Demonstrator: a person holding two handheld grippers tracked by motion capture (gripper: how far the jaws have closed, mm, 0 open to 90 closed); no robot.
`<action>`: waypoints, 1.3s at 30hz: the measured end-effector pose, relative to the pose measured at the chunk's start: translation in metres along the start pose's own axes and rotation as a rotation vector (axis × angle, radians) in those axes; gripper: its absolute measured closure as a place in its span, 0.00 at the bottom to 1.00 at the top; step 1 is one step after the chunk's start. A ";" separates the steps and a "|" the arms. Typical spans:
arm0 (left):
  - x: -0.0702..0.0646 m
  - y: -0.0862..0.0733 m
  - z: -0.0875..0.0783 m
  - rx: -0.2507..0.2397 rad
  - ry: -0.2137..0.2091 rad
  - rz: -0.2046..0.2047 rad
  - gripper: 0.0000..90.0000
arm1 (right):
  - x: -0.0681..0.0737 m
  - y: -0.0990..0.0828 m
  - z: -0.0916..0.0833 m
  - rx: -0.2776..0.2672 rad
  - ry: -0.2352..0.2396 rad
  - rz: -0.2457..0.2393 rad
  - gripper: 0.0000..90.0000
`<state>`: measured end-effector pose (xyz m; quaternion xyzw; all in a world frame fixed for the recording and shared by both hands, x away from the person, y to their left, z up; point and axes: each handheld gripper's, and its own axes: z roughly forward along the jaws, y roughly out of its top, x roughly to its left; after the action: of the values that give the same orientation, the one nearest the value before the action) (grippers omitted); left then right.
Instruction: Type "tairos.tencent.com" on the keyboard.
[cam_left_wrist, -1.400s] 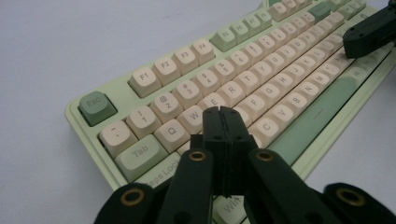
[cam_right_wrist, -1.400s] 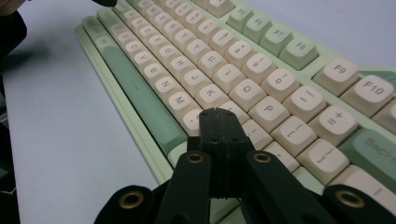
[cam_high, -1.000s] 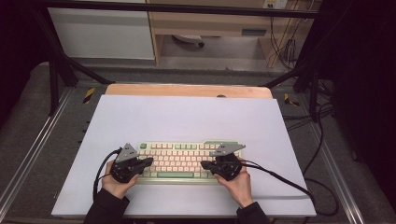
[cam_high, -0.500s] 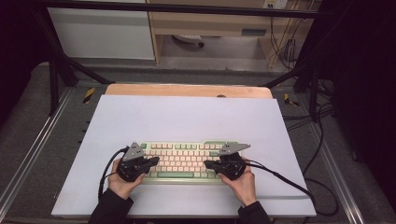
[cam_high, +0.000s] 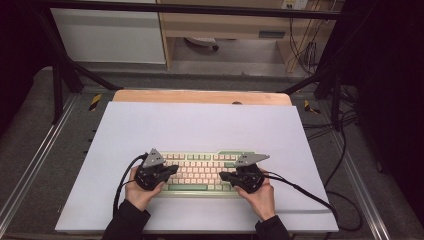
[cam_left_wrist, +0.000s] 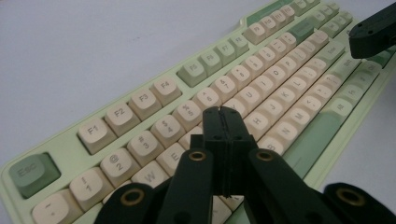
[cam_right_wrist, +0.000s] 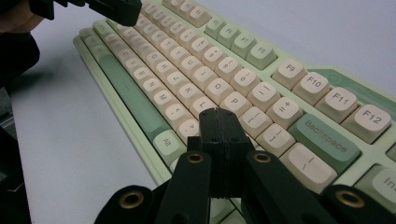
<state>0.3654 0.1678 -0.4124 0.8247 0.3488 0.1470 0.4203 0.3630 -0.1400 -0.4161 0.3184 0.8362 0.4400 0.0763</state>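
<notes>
Green-framed, with cream keys, the keyboard (cam_high: 200, 172) lies flat near the front edge of the pale lilac tabletop (cam_high: 200, 125), its long side running across the high view. A person's hands come in from below, each holding a black tool over one end of it. The left tool (cam_high: 172, 170) sits over the keyboard's left end, tips pointing in toward the middle; in the left gripper view (cam_left_wrist: 225, 112) its two jaws are pressed flat together with nothing between them, and their tips stand over the letter rows below the number keys, though contact with a key cannot be told. The Esc key (cam_left_wrist: 32, 172) shows at the near left corner there, and the F-row runs away up the frame. The right tool (cam_high: 224, 176) sits over the right end, tips pointing back toward the left one; in the right gripper view (cam_right_wrist: 220, 114) its jaws are likewise closed tight on nothing, poised above the keys near P, with the green Backspace key (cam_right_wrist: 324, 135) just to the side. The two tools are well apart, with the middle keys bare between them.
</notes>
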 end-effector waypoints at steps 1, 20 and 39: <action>-0.001 0.001 0.002 0.001 -0.001 0.001 1.00 | 0.000 0.000 0.000 0.001 0.001 0.002 1.00; -0.004 0.002 0.028 0.044 0.020 0.003 1.00 | 0.001 0.000 0.001 0.000 0.013 0.005 1.00; -0.007 0.001 0.028 0.034 0.010 0.019 1.00 | 0.001 0.000 -0.001 -0.006 0.017 -0.002 1.00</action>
<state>0.3762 0.1463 -0.4279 0.8342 0.3454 0.1493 0.4031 0.3618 -0.1403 -0.4149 0.3137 0.8357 0.4453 0.0704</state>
